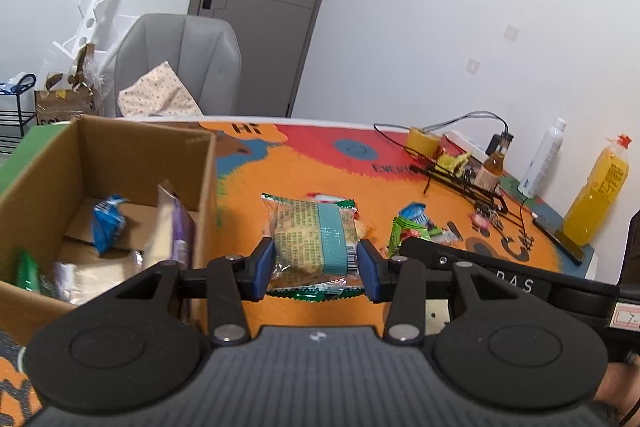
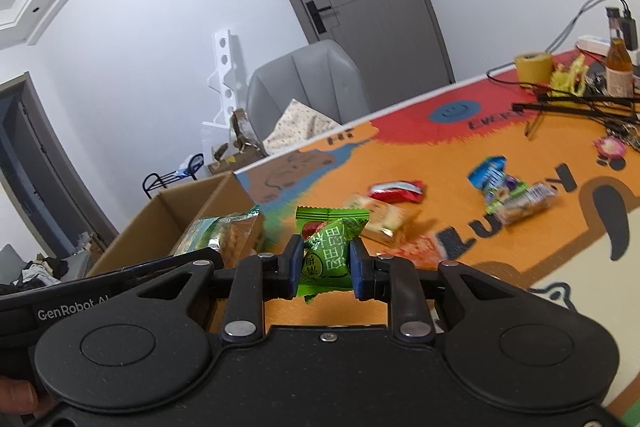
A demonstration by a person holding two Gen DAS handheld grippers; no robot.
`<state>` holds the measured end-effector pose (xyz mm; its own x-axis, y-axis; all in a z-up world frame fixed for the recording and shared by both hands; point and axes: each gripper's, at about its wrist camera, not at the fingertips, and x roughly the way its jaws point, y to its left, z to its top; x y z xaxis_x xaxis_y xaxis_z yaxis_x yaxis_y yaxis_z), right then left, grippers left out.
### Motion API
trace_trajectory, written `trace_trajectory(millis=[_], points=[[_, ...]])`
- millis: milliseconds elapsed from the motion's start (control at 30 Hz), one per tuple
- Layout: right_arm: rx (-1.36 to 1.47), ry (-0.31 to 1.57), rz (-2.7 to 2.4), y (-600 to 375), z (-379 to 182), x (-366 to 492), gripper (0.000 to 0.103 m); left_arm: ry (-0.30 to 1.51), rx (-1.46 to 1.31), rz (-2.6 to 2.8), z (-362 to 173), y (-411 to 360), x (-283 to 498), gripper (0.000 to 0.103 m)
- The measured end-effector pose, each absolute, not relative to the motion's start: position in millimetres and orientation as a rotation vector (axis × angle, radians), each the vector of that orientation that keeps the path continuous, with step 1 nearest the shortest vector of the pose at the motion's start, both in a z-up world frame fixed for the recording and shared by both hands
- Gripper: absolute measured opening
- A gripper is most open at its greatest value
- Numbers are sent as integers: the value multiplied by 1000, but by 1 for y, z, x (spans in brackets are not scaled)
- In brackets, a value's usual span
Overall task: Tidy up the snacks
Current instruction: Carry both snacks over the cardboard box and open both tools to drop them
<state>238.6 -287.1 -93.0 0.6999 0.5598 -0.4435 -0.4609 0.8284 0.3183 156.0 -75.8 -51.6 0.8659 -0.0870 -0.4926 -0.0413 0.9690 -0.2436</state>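
Note:
My left gripper (image 1: 316, 269) is shut on a clear cake packet with a teal band (image 1: 314, 239), held above the orange mat just right of the cardboard box (image 1: 208, 179). The box holds several snack packets, among them a blue one (image 1: 107, 223) and a purple one (image 1: 176, 223). My right gripper (image 2: 325, 269) is shut on a green candy packet (image 2: 328, 251), also lifted off the mat. The left gripper's packet (image 2: 224, 233) shows beside the cardboard box (image 2: 172, 211) in the right wrist view. More snacks lie on the mat: a red packet (image 2: 396, 191) and a blue one (image 2: 490, 175).
A yellow tape roll (image 1: 422, 141), a brown bottle (image 1: 492, 171), a white spray bottle (image 1: 544, 157), a big yellow juice bottle (image 1: 598, 195), a phone (image 1: 560, 239) and black cables (image 1: 468, 187) crowd the table's far right. A grey chair (image 1: 180, 63) stands behind the table.

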Motion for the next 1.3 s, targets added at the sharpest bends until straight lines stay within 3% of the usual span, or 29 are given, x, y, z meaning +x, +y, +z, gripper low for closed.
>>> trace_trajectory(millis=[567, 1300], points=[[161, 501, 650, -233, -69, 233, 23, 447, -293, 67, -30, -14, 131, 43], [118, 515, 722, -164, -66, 237, 23, 458, -352, 176, -40, 64, 147, 44]])
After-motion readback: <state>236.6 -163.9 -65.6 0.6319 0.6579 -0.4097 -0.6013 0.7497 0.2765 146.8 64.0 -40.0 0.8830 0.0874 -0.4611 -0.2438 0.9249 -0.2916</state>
